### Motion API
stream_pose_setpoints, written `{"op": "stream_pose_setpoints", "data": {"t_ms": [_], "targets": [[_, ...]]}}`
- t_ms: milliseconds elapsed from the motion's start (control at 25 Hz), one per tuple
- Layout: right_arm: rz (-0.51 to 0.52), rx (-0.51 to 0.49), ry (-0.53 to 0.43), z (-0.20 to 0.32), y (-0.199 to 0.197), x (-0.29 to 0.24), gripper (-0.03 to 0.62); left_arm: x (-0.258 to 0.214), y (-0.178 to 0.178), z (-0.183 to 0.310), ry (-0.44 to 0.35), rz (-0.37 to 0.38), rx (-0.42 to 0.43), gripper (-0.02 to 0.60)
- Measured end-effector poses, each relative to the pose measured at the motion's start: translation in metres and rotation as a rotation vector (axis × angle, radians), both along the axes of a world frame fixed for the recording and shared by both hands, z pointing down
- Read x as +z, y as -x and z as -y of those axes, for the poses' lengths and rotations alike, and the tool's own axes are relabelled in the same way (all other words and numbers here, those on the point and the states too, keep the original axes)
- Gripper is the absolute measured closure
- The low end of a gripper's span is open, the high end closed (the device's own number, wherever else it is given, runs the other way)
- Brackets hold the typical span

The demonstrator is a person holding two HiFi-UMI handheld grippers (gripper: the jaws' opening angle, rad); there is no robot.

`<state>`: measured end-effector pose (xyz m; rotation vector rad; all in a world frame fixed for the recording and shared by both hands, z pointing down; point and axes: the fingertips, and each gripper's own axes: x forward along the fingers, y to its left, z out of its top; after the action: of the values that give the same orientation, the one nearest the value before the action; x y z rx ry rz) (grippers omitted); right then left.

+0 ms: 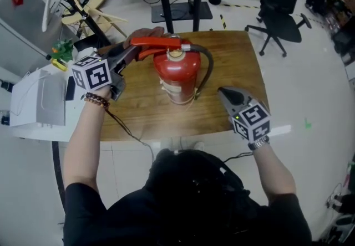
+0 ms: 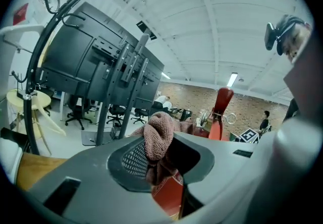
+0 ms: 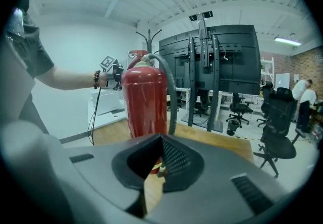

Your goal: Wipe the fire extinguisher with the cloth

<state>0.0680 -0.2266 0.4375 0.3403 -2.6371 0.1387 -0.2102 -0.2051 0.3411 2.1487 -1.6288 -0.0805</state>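
A red fire extinguisher (image 1: 176, 73) stands upright in the middle of the wooden table (image 1: 238, 62), its black hose (image 1: 208, 67) curving down its right side. My left gripper (image 1: 135, 51) is raised to the level of the extinguisher's red handle (image 1: 161, 41) and is shut on a brownish-red cloth (image 1: 145, 34). In the left gripper view the cloth (image 2: 159, 137) bunches between the jaws, with the handle (image 2: 222, 104) just beyond. My right gripper (image 1: 223, 92) hovers to the right of the extinguisher, shut and holding nothing. It faces the red cylinder (image 3: 144, 99) from a short distance.
A white machine (image 1: 41, 98) sits left of the table. Behind the table are a screen stand's base (image 1: 180, 12), a pale wooden chair (image 1: 91, 9) and a black office chair (image 1: 277, 18). The table's right part is bare wood.
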Motion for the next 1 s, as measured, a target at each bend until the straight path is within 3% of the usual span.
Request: {"op": "stream_pose_setpoints", "data": {"t_ms": [480,760,1000], "targets": [[-0.002,0.262,0.019,-0.003,0.02,-0.003,0.577,-0.037,-0.008,0.041,-0.083,-0.038,0.371,0.485],[-0.024,0.374,0.038,-0.019,0.024,0.006,0.578,-0.022,-0.035,0.055,-0.074,-0.134,0.562,0.485],[-0.042,0.437,0.041,-0.028,0.025,0.007,0.577,-0.013,-0.056,0.056,-0.057,-0.161,0.696,0.485]]}}
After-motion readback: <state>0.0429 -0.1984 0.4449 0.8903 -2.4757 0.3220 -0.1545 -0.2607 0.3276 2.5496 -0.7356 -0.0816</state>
